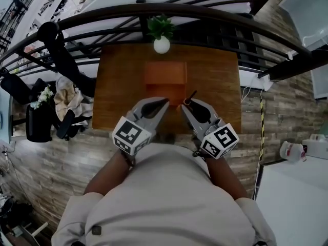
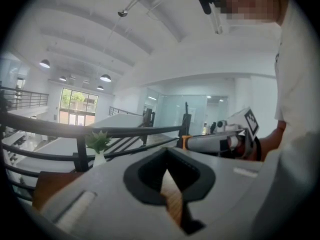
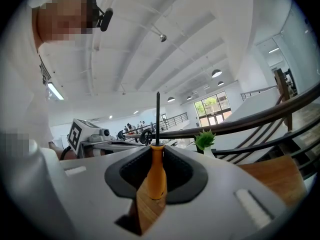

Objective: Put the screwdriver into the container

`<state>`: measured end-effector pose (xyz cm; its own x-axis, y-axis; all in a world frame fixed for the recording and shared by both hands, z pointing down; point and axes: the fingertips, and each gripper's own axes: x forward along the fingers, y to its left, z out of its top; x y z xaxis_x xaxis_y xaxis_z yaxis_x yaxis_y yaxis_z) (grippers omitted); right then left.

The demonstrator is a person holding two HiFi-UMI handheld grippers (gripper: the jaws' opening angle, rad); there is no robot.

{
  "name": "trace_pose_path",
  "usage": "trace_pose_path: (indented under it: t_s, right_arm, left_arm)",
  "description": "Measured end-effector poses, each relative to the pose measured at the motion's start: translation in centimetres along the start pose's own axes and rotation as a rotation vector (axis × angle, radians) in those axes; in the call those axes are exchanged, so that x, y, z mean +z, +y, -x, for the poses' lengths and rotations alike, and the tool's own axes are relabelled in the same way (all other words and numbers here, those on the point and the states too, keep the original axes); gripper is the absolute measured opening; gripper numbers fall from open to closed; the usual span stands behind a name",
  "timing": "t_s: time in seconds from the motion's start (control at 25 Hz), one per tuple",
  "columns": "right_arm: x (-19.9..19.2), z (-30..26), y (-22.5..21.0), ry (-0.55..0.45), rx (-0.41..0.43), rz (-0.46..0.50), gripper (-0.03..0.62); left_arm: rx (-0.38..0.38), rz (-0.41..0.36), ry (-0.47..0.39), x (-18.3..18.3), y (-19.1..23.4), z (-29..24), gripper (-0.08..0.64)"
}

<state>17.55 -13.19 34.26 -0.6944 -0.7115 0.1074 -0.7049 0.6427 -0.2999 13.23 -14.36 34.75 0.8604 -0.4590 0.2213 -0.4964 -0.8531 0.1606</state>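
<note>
**A:** In the head view our pale shirt [image 1: 174, 199] is nearest. Past it the left gripper [image 1: 165, 102] and the right gripper [image 1: 185, 104] reach over the near edge of the brown wooden table [image 1: 218, 81].

**B:** The orange rectangular container [image 1: 165, 72] sits just beyond their tips. A white round vase with a green plant [image 1: 161, 45] stands at the far edge. We see the black shaft of the orange-handled screwdriver [image 1: 192, 96] rising from the right gripper, by the container's near right corner.

**A:** In the left gripper view our fingers stand slightly apart. Only table wood shows between them, and they hold nothing.

**B:** In the right gripper view our fingers clamp the screwdriver's orange handle. It stands upright with the shaft pointing up. The plant is far right and the left gripper far left.
</note>
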Motion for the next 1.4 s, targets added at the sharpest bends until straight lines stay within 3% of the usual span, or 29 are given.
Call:
trace_pose_path:
  t_s: [0.64, 1.08, 1.4]
  right_arm:
    - [-2.2, -4.7, -3.5, 0.095, -0.027, 0.019, 0.081]
    - [-6.8, -8.7, -7.3, 0.241, -0.04, 0.02, 0.082]
    - [-10.9, -11.0, -9.6, 0.32, -0.043, -0.007, 0.082]
  left_arm:
    - [0.001, 0.011, 0.036, -1.5, 6.1, -1.8, 0.005]
    - [0.005, 0.062, 0.091, -3.9, 10.2, -2.7, 0.005]
    - [0.016, 0.111, 0.157, -8.1, 13.1, -3.8, 0.005]
